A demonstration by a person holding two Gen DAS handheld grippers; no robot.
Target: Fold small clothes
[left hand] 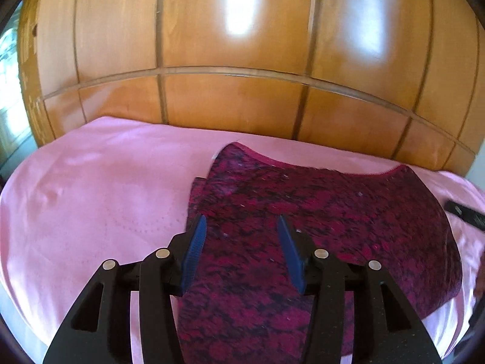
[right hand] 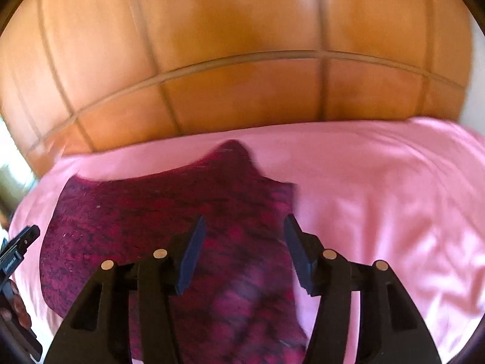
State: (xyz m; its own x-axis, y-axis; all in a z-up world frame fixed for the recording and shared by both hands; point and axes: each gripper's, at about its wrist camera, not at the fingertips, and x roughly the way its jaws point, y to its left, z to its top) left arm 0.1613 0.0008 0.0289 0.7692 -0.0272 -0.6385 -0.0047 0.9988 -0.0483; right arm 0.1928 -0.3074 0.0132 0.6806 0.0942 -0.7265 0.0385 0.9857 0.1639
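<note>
A magenta-and-black patterned garment [left hand: 318,212] lies flat on a pink sheet [left hand: 91,200]. My left gripper [left hand: 242,224] hangs over its left part with the blue pads spread apart and nothing between them. The same garment [right hand: 169,212] fills the left and lower middle of the right wrist view. There my right gripper [right hand: 244,224] hovers above its right edge, pads apart and empty. The other gripper's black tip [right hand: 25,236] shows at the left edge of the right wrist view, and a black tip [left hand: 466,212] shows at the right edge of the left wrist view.
A tall wooden panelled wall [left hand: 242,60] rises right behind the far edge of the pink bed; it also fills the top as the wall [right hand: 242,60] in the right wrist view. Bare pink sheet [right hand: 394,212] stretches to the right of the garment. A bright window strip [left hand: 9,75] sits at far left.
</note>
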